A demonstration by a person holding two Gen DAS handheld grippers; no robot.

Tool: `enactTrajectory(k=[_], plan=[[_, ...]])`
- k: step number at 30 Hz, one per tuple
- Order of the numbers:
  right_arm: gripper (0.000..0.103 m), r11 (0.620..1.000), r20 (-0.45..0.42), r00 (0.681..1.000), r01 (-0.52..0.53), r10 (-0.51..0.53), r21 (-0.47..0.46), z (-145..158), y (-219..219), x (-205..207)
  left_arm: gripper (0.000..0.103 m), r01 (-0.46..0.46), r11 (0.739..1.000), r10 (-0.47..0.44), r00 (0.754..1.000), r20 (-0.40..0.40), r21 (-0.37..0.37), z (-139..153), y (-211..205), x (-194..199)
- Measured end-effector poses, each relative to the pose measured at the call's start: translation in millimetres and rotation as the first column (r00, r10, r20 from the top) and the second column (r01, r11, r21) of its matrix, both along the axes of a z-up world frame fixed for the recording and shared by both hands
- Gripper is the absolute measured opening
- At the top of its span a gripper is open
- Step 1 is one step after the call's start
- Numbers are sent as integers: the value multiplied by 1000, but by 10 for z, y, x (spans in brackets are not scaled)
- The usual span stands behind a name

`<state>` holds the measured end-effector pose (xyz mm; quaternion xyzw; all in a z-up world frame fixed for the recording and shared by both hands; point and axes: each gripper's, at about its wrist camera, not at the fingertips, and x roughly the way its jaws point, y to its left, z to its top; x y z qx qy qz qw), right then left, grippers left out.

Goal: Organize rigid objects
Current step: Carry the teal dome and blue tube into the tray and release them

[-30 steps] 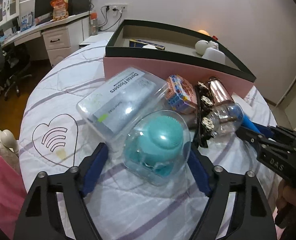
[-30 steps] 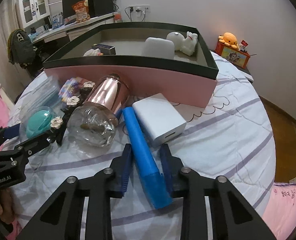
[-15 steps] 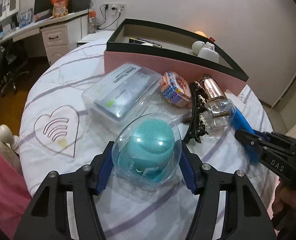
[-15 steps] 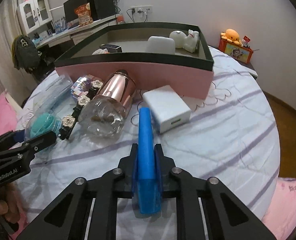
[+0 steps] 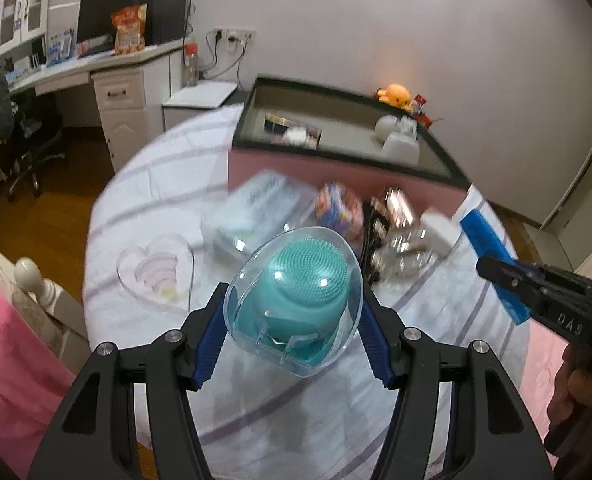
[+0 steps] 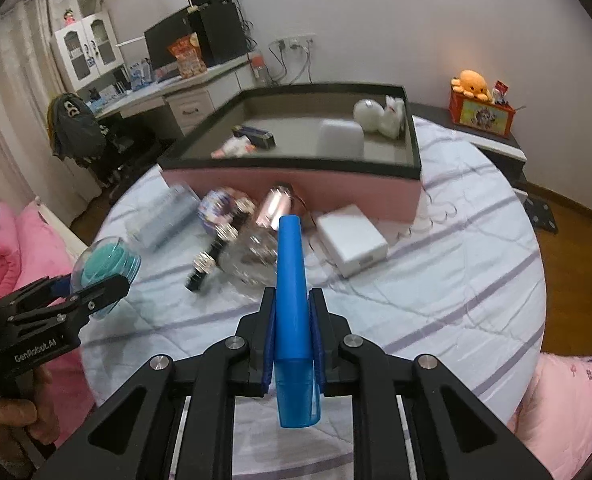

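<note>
left wrist view: left tool [image 5: 293, 314] has its blue pads pressed on both sides of a clear egg-shaped case w/ a teal bumpy brush [image 5: 296, 300] inside — jaws about half open, clamped on the case, which is up off the bed [image 5: 255, 400]. bed has a white cover w/ purple stripes and a drawn heart [image 5: 155, 270]. behind the case, blurred: a clear flosser box [image 5: 255, 212], a small colourful box [image 5: 338, 206], a rose-gold bottle [image 5: 396, 208] and a black strip w/ shiny studs [image 5: 372, 248], all close together just in front of the pink box w/ dark rim [image 5: 336, 168]. inside that box: a dark flat packet [image 5: 291, 130] and white items at the far right corner. at right edge the right tool [image 5: 508, 278] holds a blue stick [image 5: 486, 240].

right wrist view: right tool [image 6: 291, 320] is closed tight on the blue stick [image 6: 289, 280] — gripped near its lower end, the stick points up and away over the bed, clear of it. white adapter block [image 6: 352, 240] lies on the cover just beside the pink box [image 6: 296, 188]. left tool [image 6: 95, 284] w/ the teal case [image 6: 103, 266] at the left, a hand [image 6: 11, 412] on its handle. orange plush [image 6: 470, 84] sits on a red box by the wall.
</note>
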<state>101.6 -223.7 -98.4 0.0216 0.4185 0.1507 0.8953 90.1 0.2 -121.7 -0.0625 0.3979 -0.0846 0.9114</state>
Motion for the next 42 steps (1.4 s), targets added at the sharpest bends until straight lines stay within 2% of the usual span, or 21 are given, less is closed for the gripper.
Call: enactTrajectory(k=[8,12,19,25,31,35,40,42], plan=[[15,999,92,995,-35,35,0,390,109,283,61,5,1000,-6,995,104,16,462,-41,385],[15,1000,134,990,-28,29,-10,577,106,532,61,4,1000,-7,988,152,23,692,-97,712],[15,1000,146,989,-15,17,-15,680,71,1127,61,17,999,-21,987,160,28,815,-232,1331],[15,1000,86,996,5,-5,1,510,17,1805,61,35,999,-39,993,108,40,663,-442,1996],[15,1000,9,999,31,-31,-1,241,-41,2238,61,44,998,-45,998,31,49,375,-597,2447],[16,999,-48,998,42,-43,-12,5,-64,2410,62,49,997,-48,999,-22,64,172,-674,2618],[16,998,-80,995,57,-60,-33,-130,-107,2481,63,30,995,-24,997,-67,99,8,-680,2693],[17,998,-87,994,55,-59,-37,-155,-109,2479,71,30,993,-23,998,-64,112,18,-687,2666]])
